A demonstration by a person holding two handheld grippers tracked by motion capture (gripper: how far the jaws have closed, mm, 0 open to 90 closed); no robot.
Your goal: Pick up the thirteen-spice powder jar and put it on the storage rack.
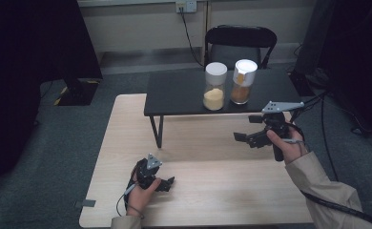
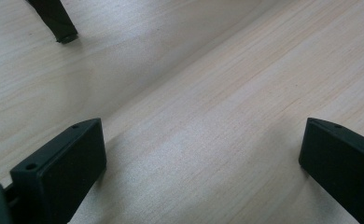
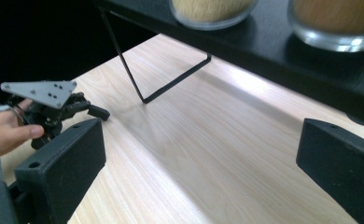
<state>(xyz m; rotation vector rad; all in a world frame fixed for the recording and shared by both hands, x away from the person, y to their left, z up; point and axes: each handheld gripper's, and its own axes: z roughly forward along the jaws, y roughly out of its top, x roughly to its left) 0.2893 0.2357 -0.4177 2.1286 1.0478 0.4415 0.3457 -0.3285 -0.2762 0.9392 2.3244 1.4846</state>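
Two glass jars with white lids stand on a low black shelf [image 1: 184, 93] at the back of the wooden table [image 1: 212, 191]. One jar [image 1: 214, 87] holds yellow grains and the other [image 1: 243, 82] holds brown ones. My left gripper [image 1: 166, 183] rests low on the table near the front edge; its jaws are open over bare wood [image 2: 203, 149]. My right gripper [image 1: 242, 138] hovers in front of the shelf, below the jars, open with nothing between its jaws [image 3: 201, 154]. The jar bottoms [image 3: 213, 11] show above the shelf edge in the right gripper view, and the left gripper [image 3: 54, 105] appears farther off.
The shelf stands on thin black wire legs [image 1: 156, 131] [image 3: 138, 79] [image 2: 54, 21]. A black chair [image 1: 240, 45] sits behind the table. Cables trail off to the right [image 1: 325, 143]. Dark curtains hang at both sides.
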